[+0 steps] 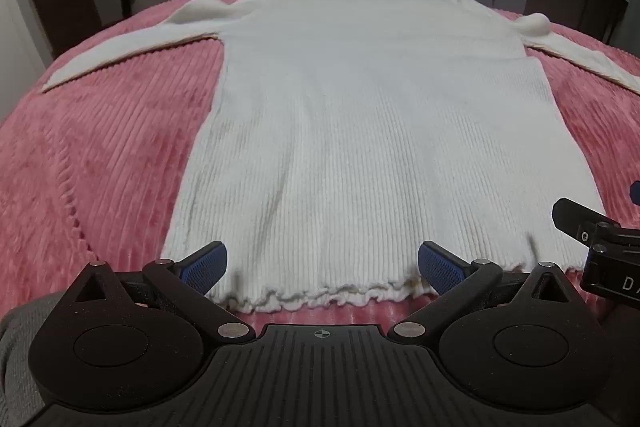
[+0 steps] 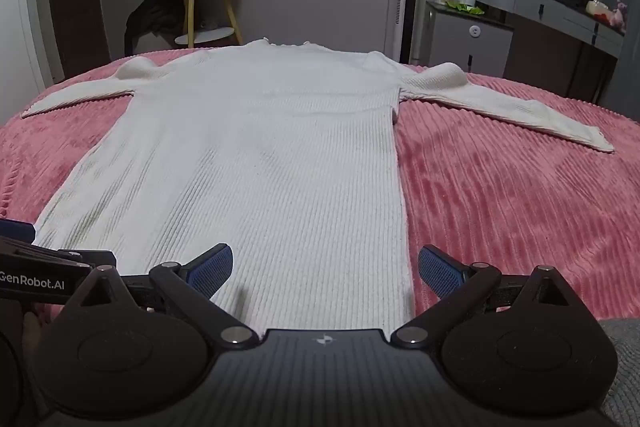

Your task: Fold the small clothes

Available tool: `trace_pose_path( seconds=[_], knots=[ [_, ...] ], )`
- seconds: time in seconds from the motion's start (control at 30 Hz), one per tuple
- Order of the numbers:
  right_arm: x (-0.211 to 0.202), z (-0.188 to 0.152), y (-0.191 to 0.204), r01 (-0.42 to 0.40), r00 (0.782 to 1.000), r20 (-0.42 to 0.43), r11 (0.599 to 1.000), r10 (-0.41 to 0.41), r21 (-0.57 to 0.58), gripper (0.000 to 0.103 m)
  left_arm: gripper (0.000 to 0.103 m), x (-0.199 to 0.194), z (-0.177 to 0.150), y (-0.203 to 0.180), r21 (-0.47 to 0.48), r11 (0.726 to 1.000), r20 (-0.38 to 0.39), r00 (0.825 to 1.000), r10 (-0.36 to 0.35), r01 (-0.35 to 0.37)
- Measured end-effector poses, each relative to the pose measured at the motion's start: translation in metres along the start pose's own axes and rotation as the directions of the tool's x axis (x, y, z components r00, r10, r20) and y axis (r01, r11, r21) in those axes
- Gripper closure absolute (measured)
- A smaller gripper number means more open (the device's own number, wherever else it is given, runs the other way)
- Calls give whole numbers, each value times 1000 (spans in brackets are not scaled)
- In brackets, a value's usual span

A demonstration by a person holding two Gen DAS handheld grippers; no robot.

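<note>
Left wrist view: white sweater (image 1: 360, 115) flat on pink bedspread (image 1: 112, 147), right sleeve end cut off; left gripper (image 1: 322, 267) jaws apart over hem. Right gripper (image 2: 325, 273) jaws apart, straddling sweater's side edge; hem hidden.

White long-sleeved ribbed-knit sweater (image 1: 360, 131): soft, matt cloth. Pink corduroy-ribbed plush bedspread (image 1: 112, 155): faint sheen. Blue gripper pads (image 2: 212, 269): finely textured.
</note>
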State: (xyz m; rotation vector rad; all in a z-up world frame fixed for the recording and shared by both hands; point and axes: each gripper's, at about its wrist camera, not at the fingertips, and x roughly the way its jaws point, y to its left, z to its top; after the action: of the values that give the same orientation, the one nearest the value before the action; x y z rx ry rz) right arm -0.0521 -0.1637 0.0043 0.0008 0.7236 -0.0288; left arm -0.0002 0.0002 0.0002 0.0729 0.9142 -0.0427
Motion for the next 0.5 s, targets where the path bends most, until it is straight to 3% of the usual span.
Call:
trace_pose_path(
  seconds=[0.5],
  knots=[
    [-1, -1, -1, -4, 1000, 1, 1000, 4, 12, 4, 0, 0, 0, 0, 4, 1000, -1, 1000, 5, -5]
  ],
)
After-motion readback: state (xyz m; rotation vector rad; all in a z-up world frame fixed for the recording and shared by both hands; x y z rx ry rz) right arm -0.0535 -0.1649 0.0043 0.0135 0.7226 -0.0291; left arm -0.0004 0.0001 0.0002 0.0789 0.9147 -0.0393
